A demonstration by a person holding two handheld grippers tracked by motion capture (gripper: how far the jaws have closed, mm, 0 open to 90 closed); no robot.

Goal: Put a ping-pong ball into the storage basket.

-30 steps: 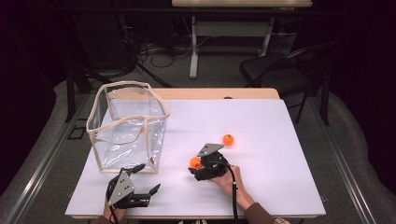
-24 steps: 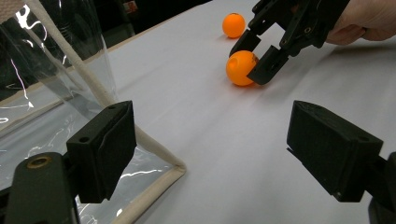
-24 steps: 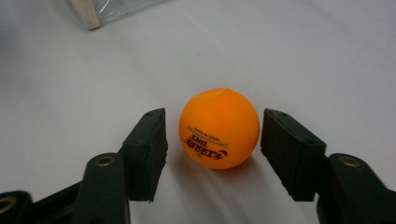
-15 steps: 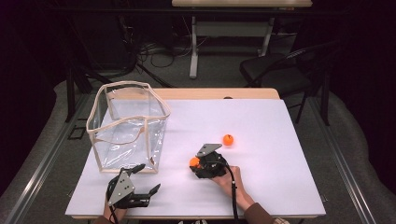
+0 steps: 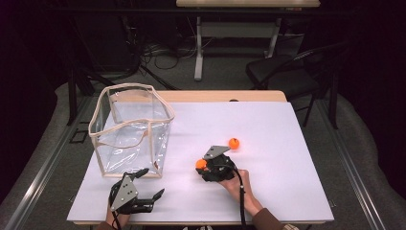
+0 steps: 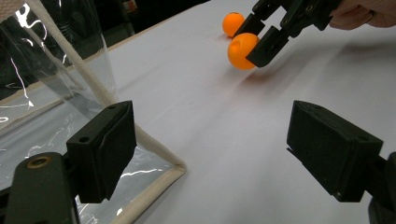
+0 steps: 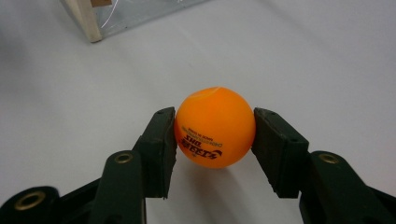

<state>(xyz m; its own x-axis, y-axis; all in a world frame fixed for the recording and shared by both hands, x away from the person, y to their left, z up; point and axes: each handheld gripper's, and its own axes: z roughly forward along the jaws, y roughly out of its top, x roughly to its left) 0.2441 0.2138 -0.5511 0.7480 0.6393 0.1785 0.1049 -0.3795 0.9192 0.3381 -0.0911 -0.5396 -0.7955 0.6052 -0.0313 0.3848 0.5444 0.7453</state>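
Right gripper [image 7: 215,135] jaws just closed, squeezing orange ball [image 7: 215,127] between pads, on its two sides. Ball looks light, smooth, slippery; hold across middle. Left gripper [image 6: 212,154] wide open, empty.

Right gripper [image 5: 207,167] clamped on an orange ball [image 5: 201,164], second ball [image 5: 234,143] just beyond, clear bag [image 5: 129,129] at left.

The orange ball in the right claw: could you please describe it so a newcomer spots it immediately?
On the white table, look right of the clear bag. Of two orange balls, it is the nearer ball, pinched between the right claw pads; the other ball lies free behind.
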